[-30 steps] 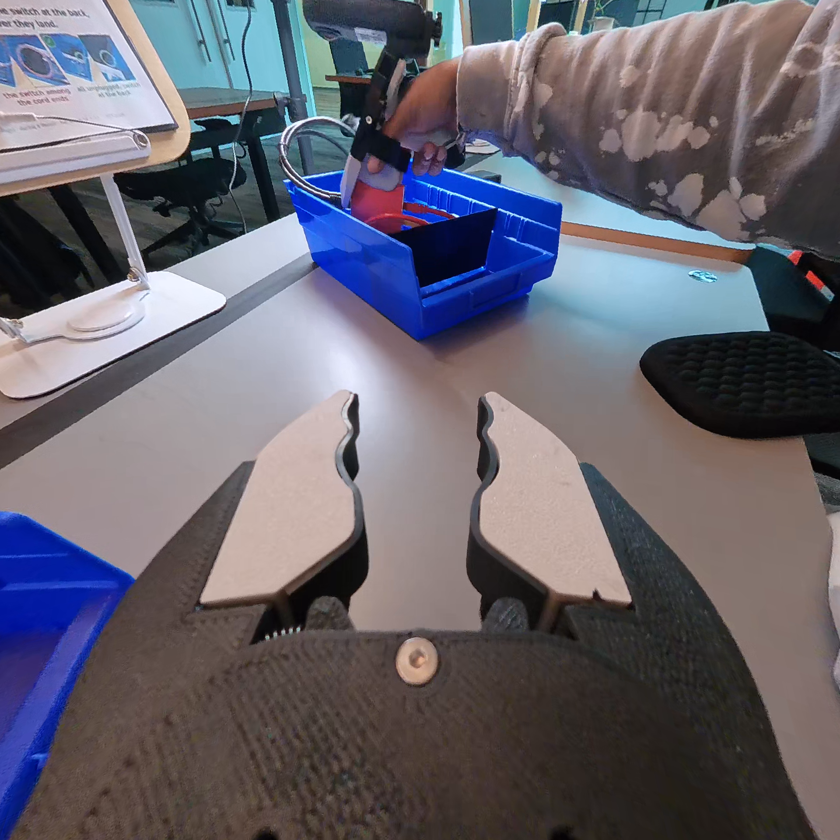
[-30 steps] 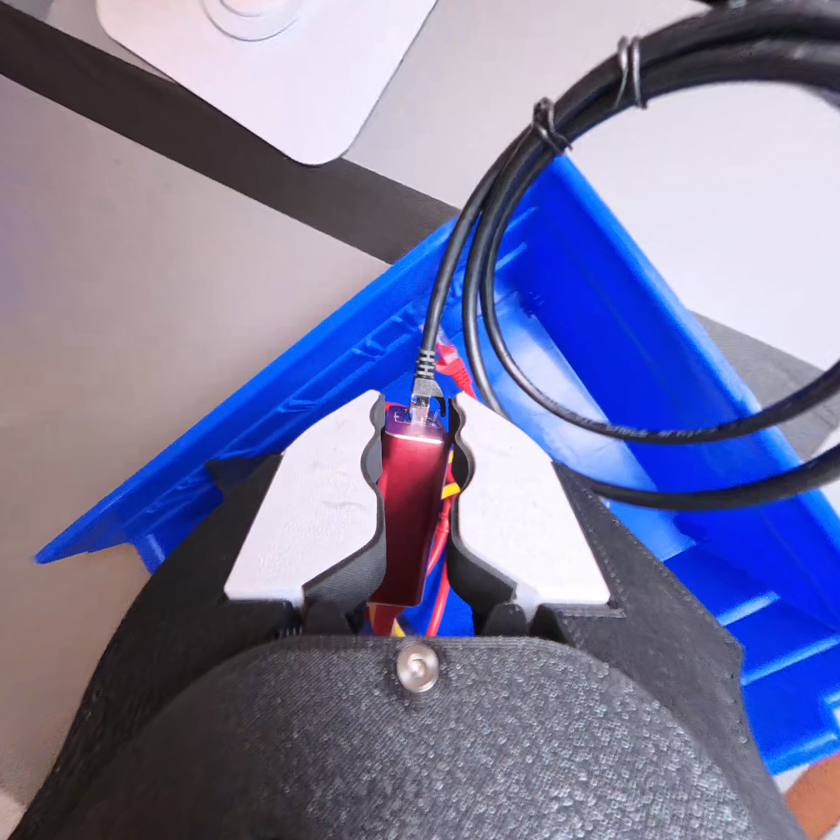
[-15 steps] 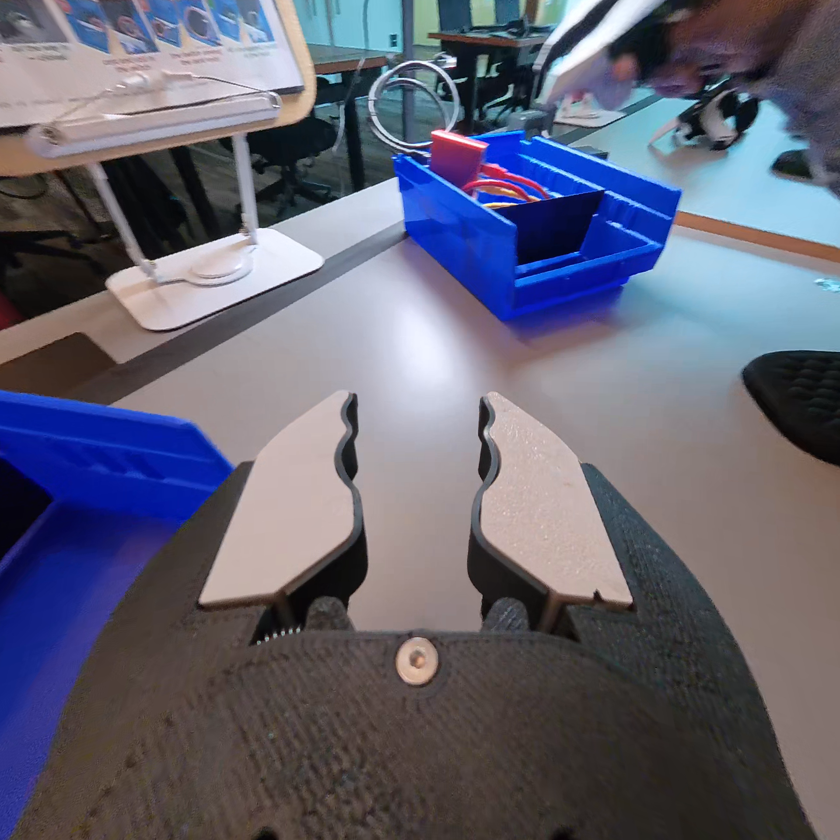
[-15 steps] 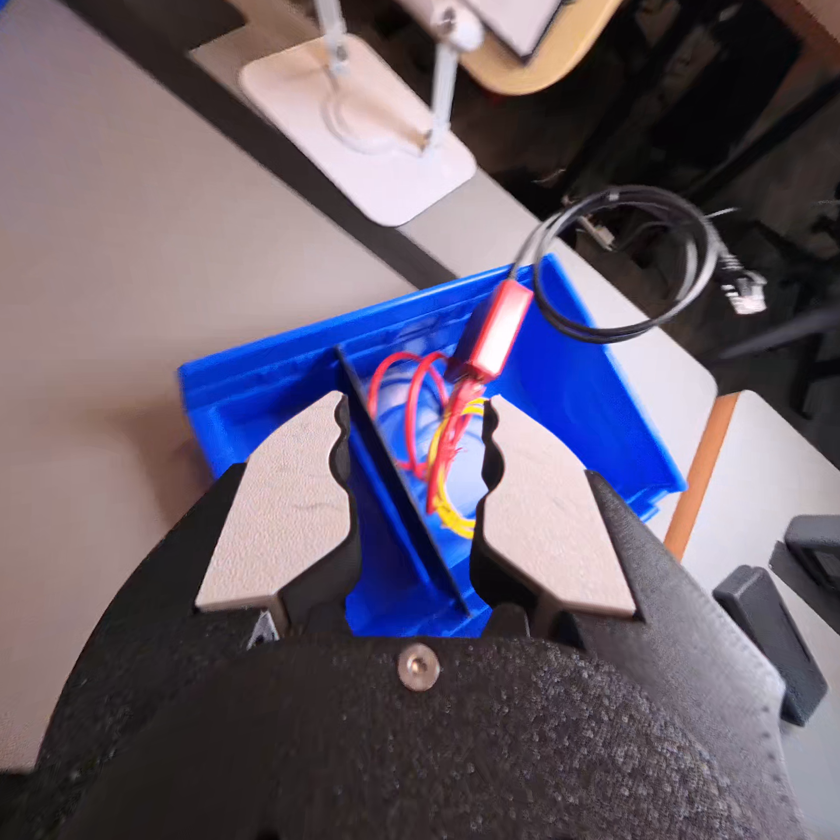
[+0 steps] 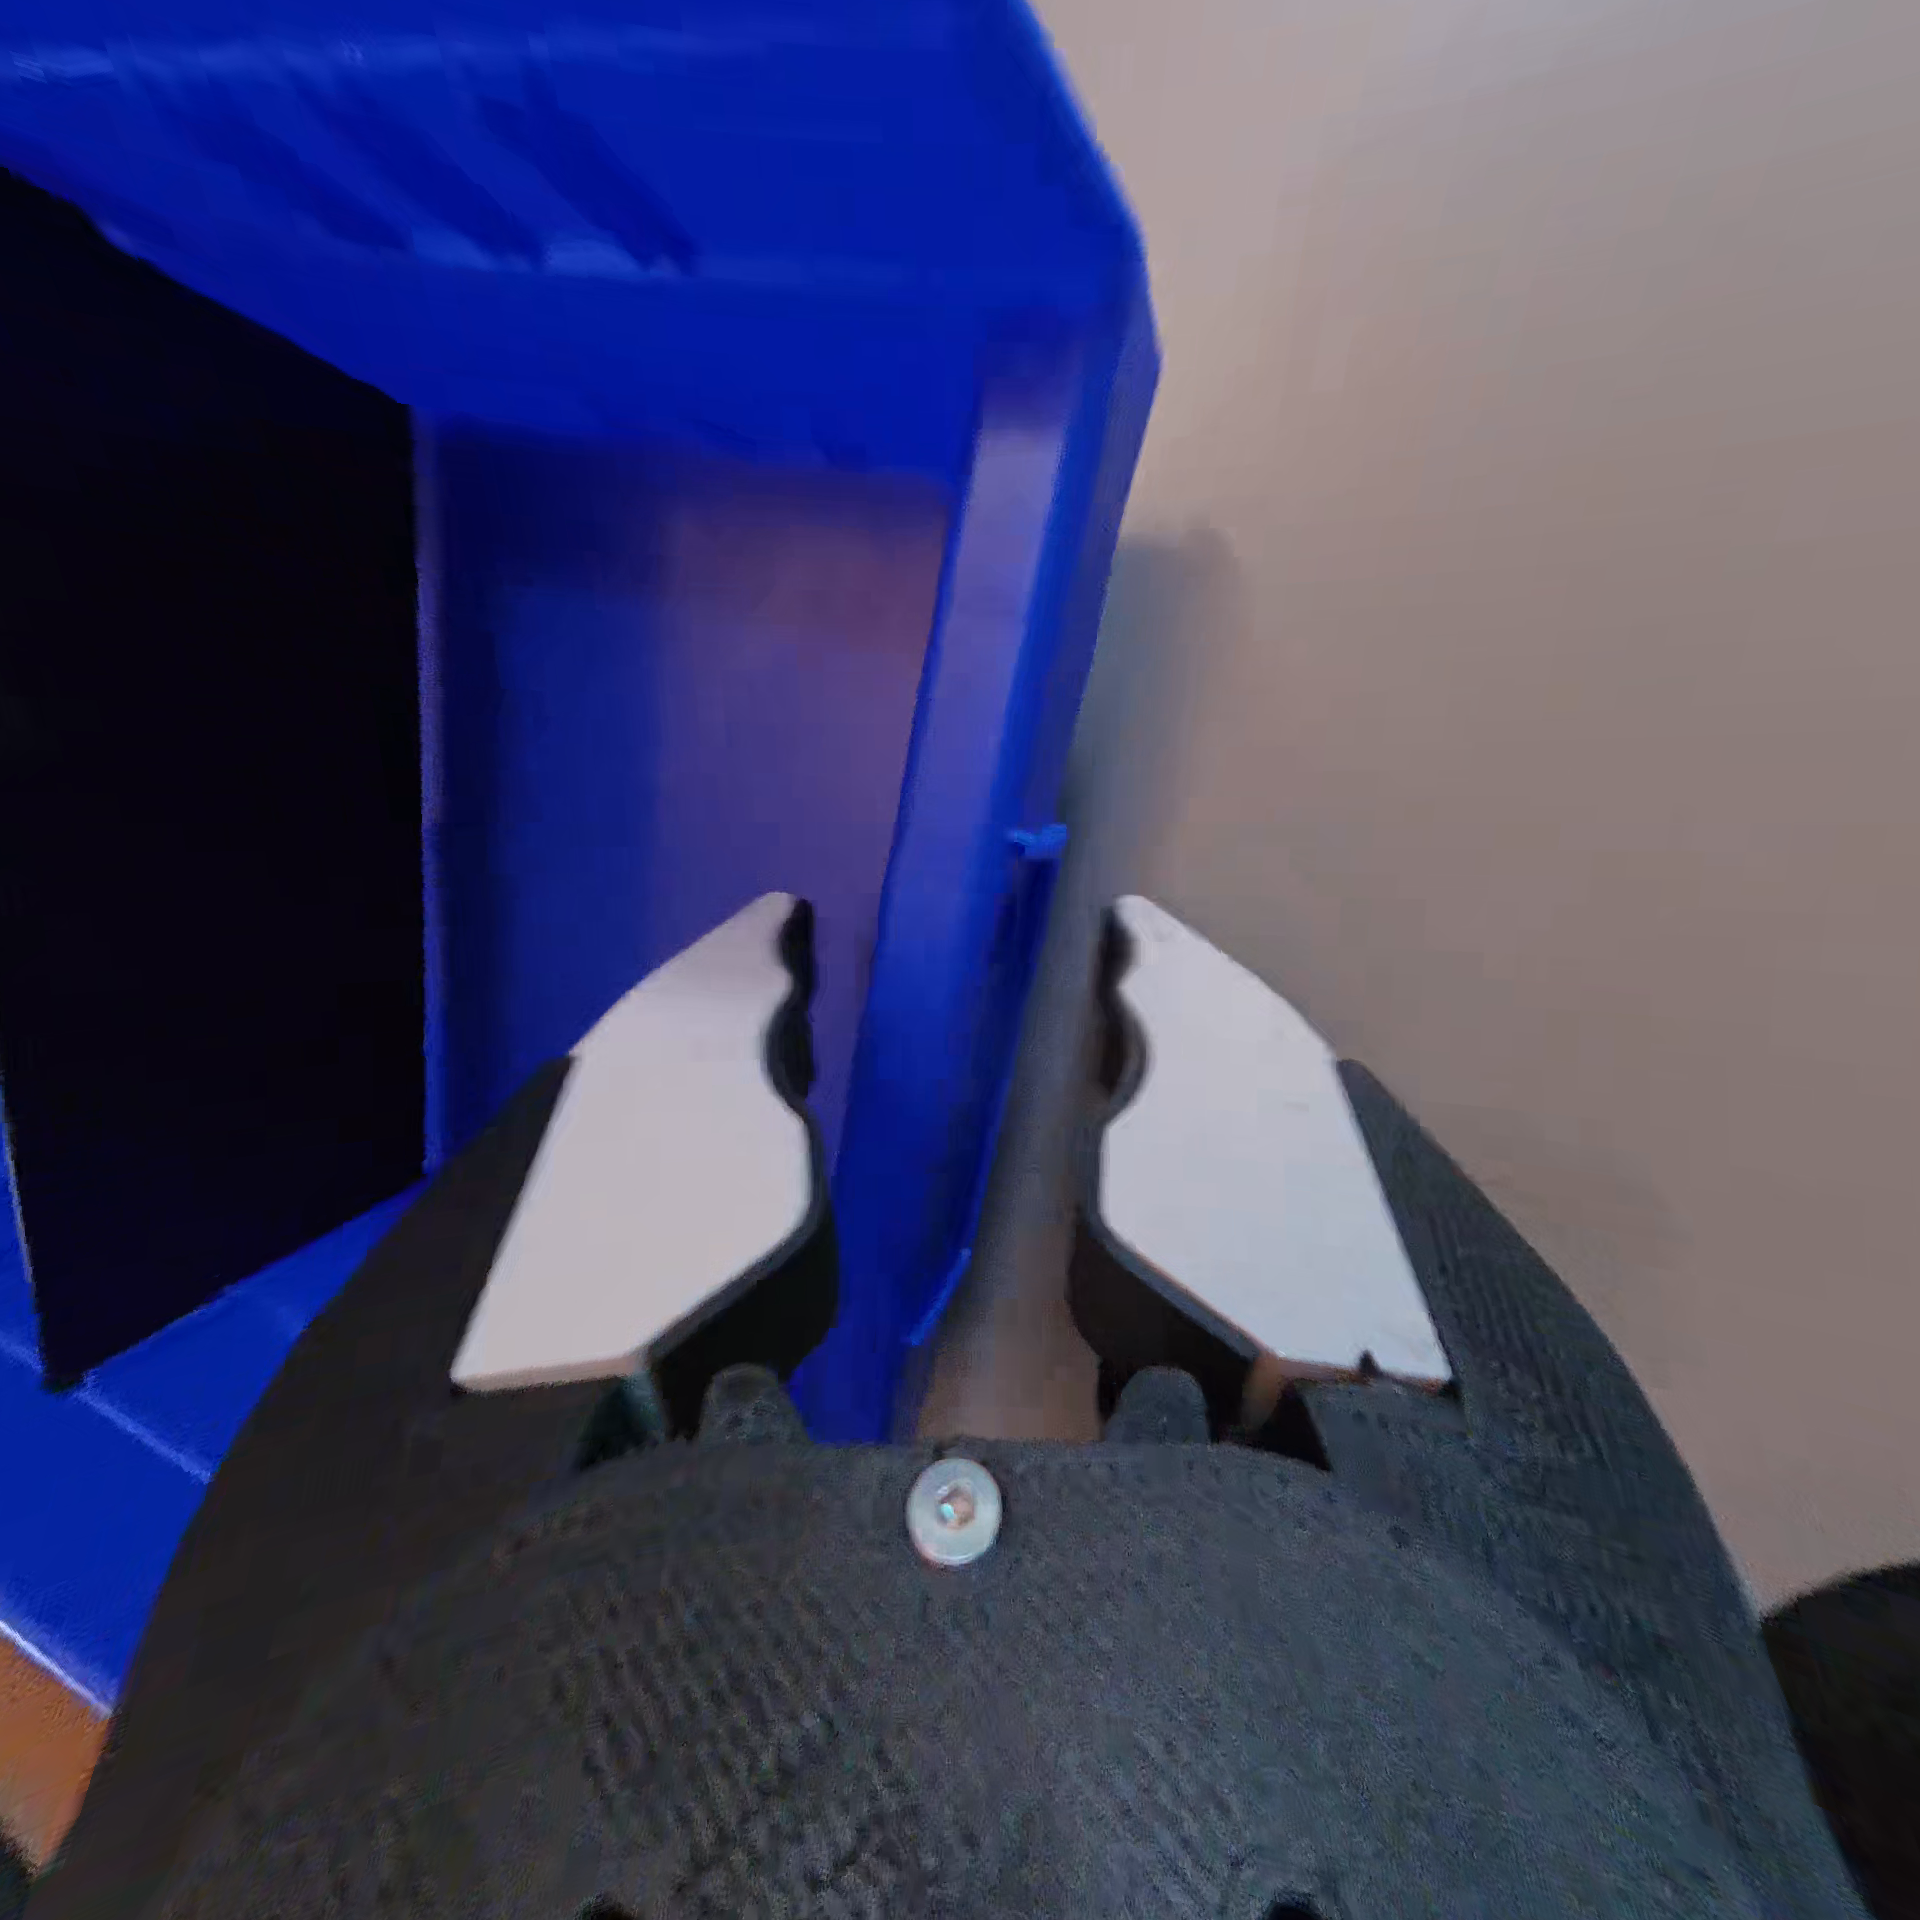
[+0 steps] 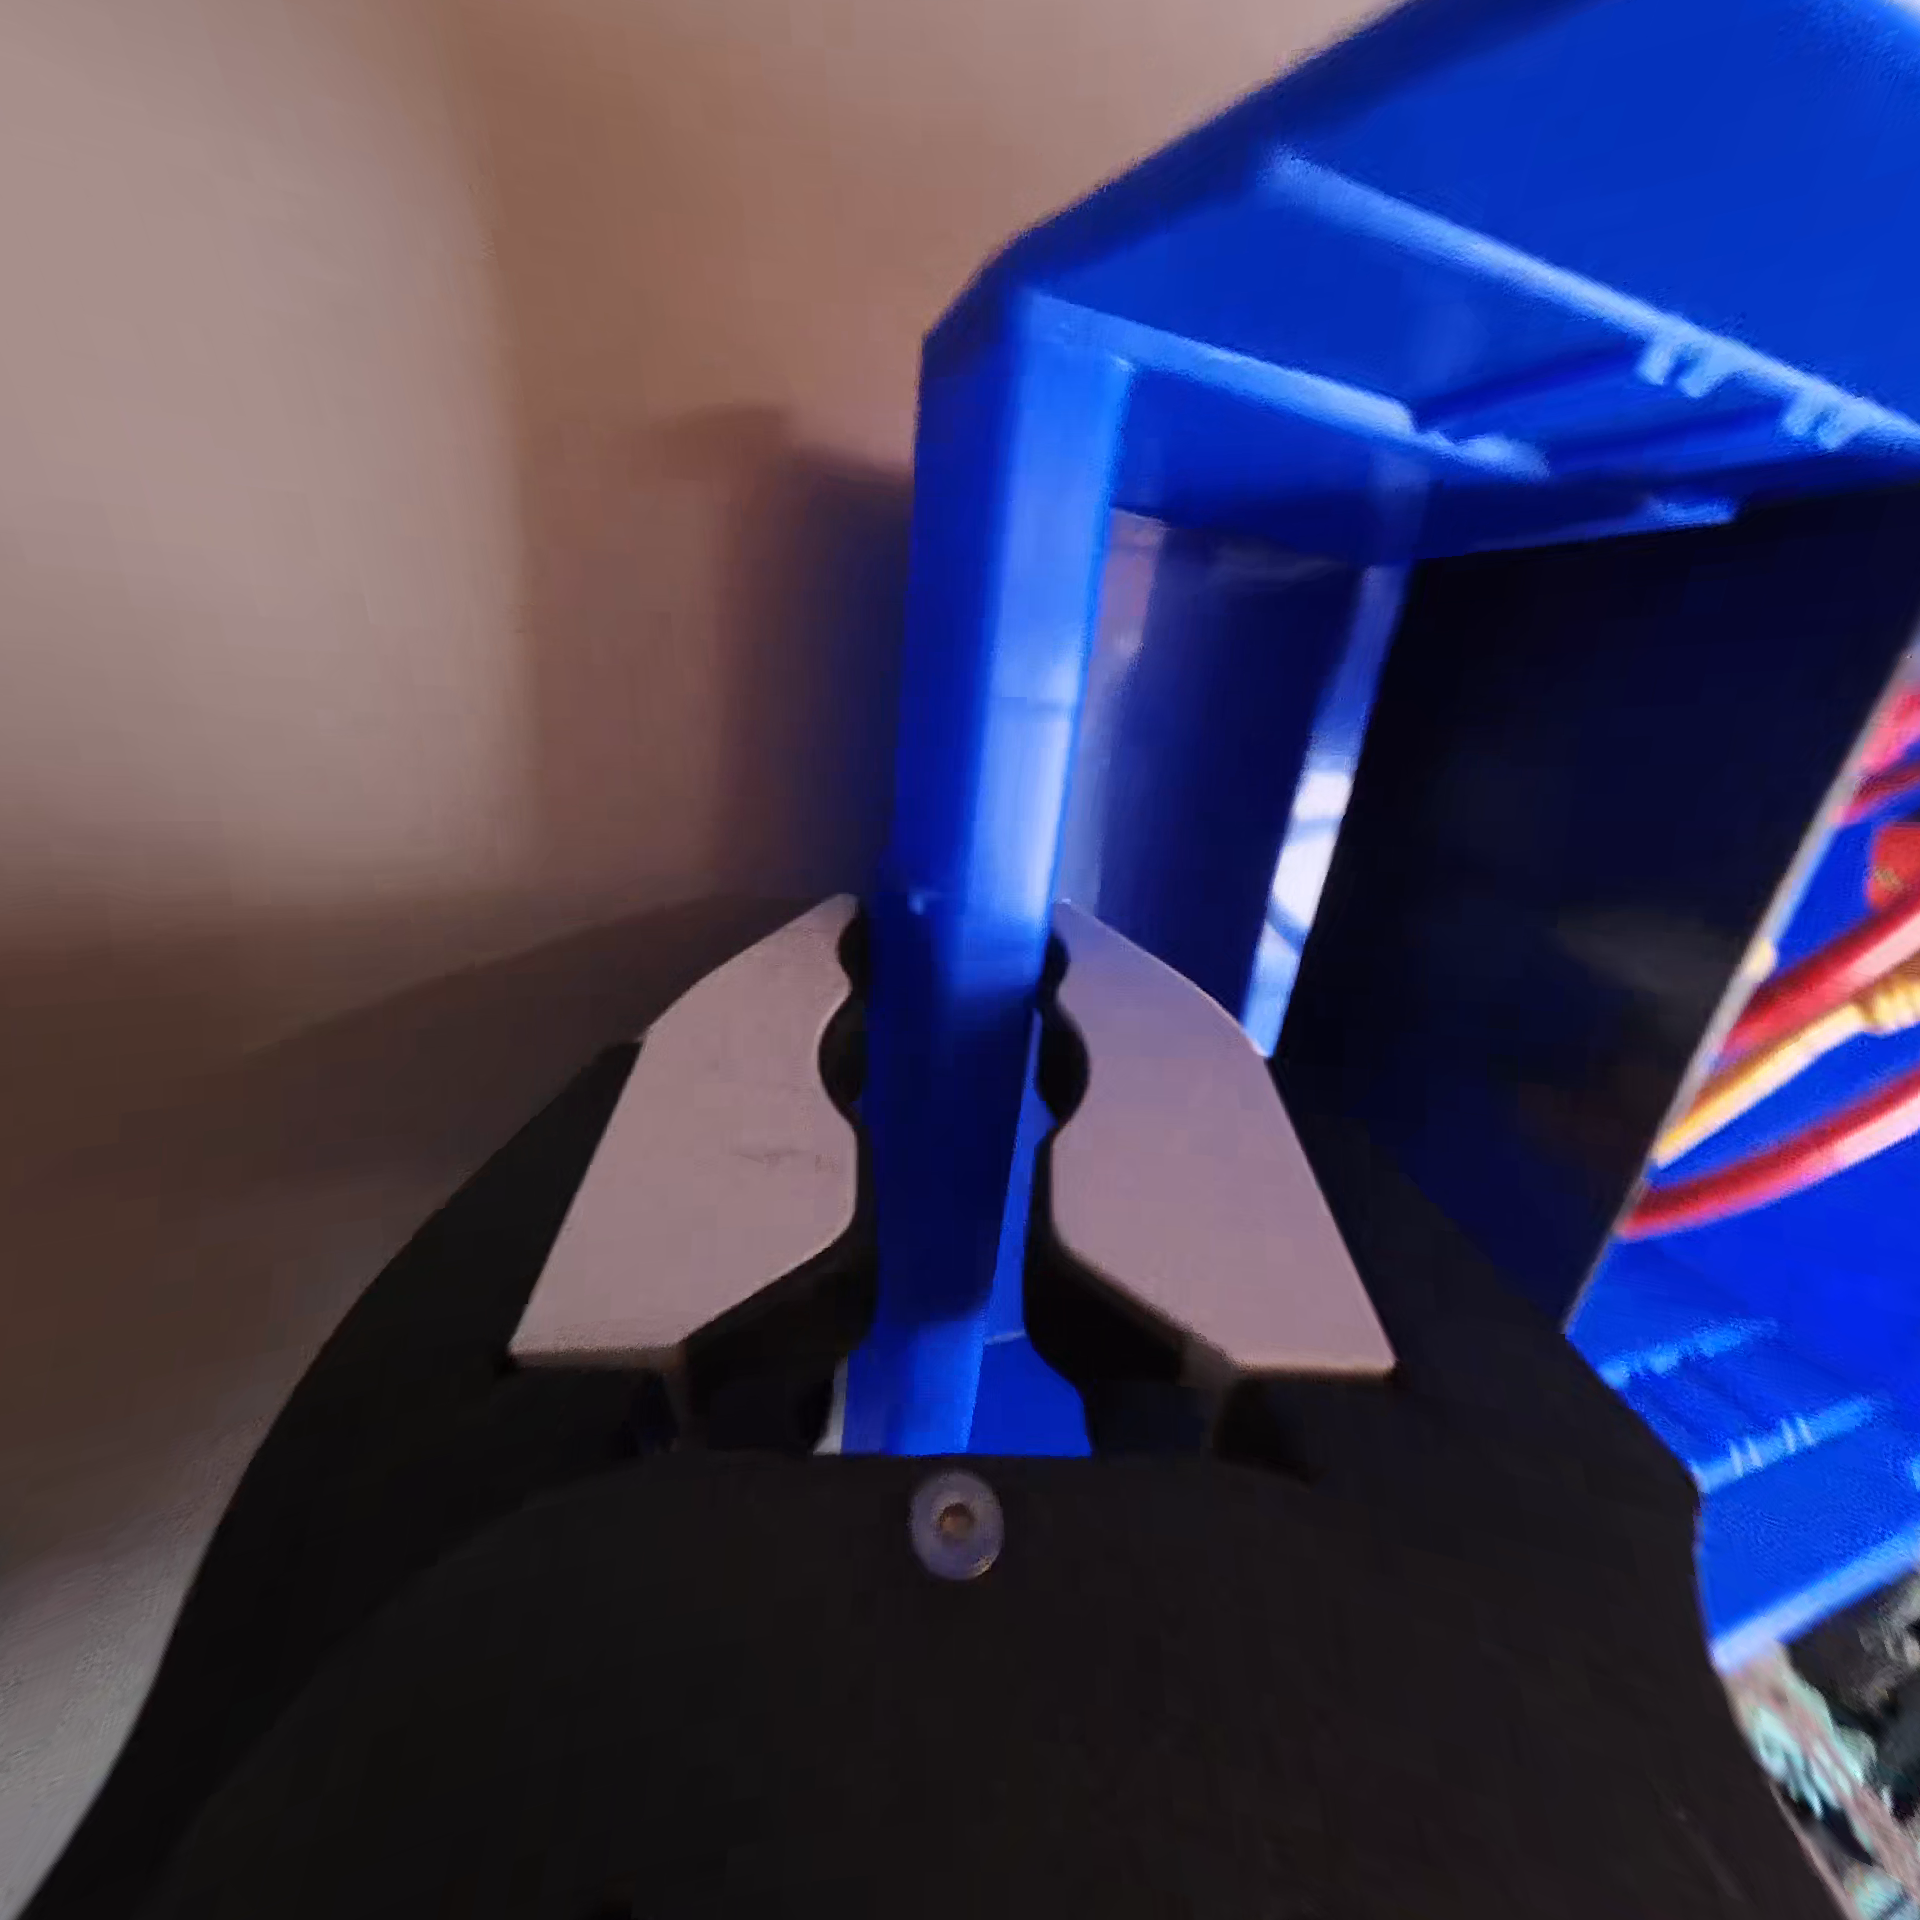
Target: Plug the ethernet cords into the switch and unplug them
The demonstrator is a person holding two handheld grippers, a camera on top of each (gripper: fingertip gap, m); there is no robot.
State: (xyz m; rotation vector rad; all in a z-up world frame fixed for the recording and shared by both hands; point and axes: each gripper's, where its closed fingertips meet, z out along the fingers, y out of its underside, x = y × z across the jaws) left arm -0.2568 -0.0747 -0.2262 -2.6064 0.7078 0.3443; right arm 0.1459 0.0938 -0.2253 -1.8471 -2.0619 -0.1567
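Observation:
In the left wrist view my left gripper [image 5: 951,914] is open, its jaws straddling the side wall of a blue bin [image 5: 665,675] without gripping it. A black divider [image 5: 208,779] stands inside that bin. In the right wrist view my right gripper [image 6: 954,920] is shut on the side wall of another blue bin [image 6: 1039,582]. That bin holds a black divider [image 6: 1507,883], with red and yellow cords [image 6: 1818,1039] behind it at the right edge. The switch is not in view. Both views are blurred.
The grey table [image 5: 1507,520] lies to the right of the left bin and, in the right wrist view [image 6: 416,520], to the left of the right bin. A black pad [image 5: 1849,1704] shows at the lower right corner.
The right gripper let go of the red switch, drew back open, then dropped and shut on its bin's wall. The left gripper swung left and down over the near bin's wall, still open.

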